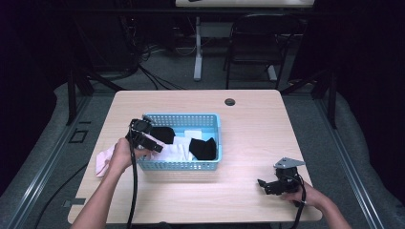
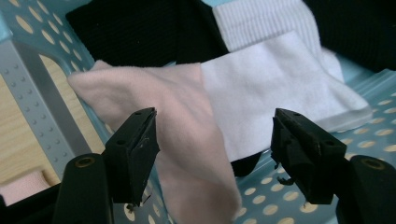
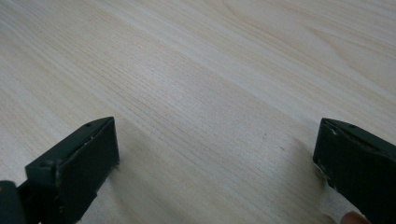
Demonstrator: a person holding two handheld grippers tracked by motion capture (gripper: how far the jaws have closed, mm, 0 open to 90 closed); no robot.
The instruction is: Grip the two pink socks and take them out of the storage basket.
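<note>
A light blue perforated basket (image 1: 184, 165) sits mid-table and holds black, white and pink socks. My left gripper (image 1: 157, 146) hangs over the basket's left end, open. In the left gripper view its jaws stand wide apart above a pale pink sock (image 2: 177, 121), which lies beside a white cloth (image 2: 275, 98) and over black socks (image 2: 135, 32); nothing is gripped. Another pink piece (image 1: 102, 162) lies on the table left of the basket. My right gripper (image 1: 264, 184) rests low near the front right of the table (image 3: 196, 93), open, with bare wood between its jaws.
A round cable hole (image 1: 229, 101) sits near the table's far edge. Beyond the table stand a black chair (image 1: 255, 43) and a white desk leg (image 1: 197, 52). Cables trail from both grippers over the front edge.
</note>
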